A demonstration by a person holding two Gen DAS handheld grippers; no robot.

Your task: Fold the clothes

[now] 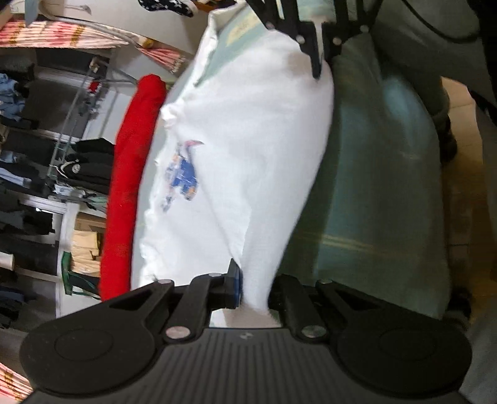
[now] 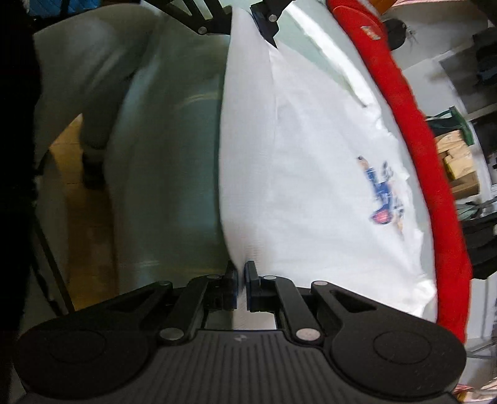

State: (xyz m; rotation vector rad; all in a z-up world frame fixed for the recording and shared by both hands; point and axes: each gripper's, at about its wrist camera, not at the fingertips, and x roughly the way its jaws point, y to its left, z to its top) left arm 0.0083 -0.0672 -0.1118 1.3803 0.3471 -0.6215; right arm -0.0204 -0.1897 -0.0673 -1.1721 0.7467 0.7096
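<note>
The left gripper (image 1: 253, 289) is pinching one end of a white garment (image 1: 248, 149), its jaws pressed together on the cloth so that the fabric bunches and runs down between the fingers. At the far end of the same edge, the right gripper (image 1: 318, 66) shows at the top of the left wrist view, its black fingers closed on the cloth there.

In the right wrist view, the right gripper (image 2: 241, 287) has a thin fold of the white garment (image 2: 310, 161) between its nearly closed jaws, the pads pressing on the cloth. The left gripper (image 2: 248, 21) appears at the top of that view, gripping the opposite end.

The garment is stretched between the two grippers along its near edge and lies spread over a pale green sheet (image 1: 366, 174) that covers the work surface. It bears a small blue and orange print (image 1: 183, 175) toward its far side. A red cloth (image 1: 130, 186) lies in a long roll just beside the garment's far edge, touching it along much of its length.

Beyond the red cloth stand shelves of dark folded clothes (image 1: 90, 164) and some cardboard boxes (image 2: 459, 167). A tan floor (image 2: 84, 217) shows past the sheet's near edge. Both views are slightly blurred.
</note>
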